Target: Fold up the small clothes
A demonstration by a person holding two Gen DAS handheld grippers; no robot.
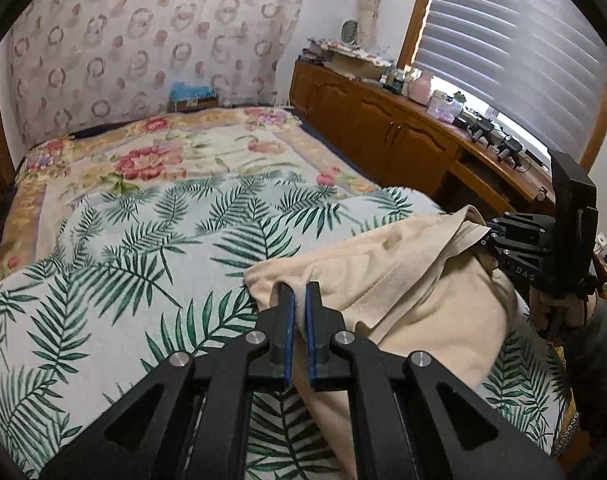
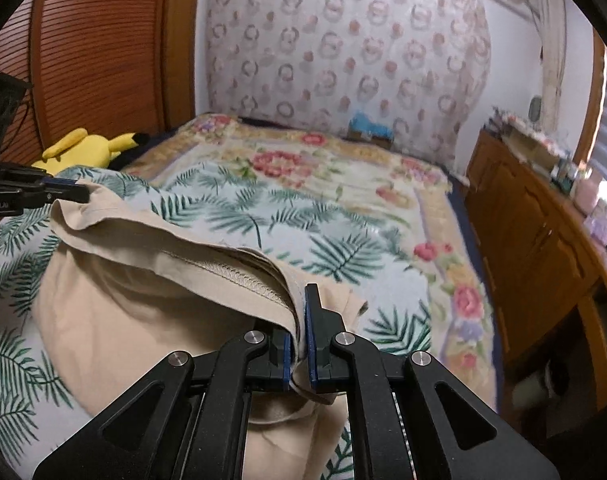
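A beige garment hangs slack between my two grippers above the leaf-print bedspread. My left gripper is shut on one edge of the cloth, which runs down between its blue pads. At the right of that view the right gripper pinches the other end. In the right wrist view my right gripper is shut on a stitched hem of the beige garment. The left gripper shows at the far left there, clamped on the opposite corner.
A floral blanket covers the far half of the bed. A wooden cabinet with clutter on top runs along the right under a blinded window. A yellow plush toy lies at the bed's left by a wooden slatted door.
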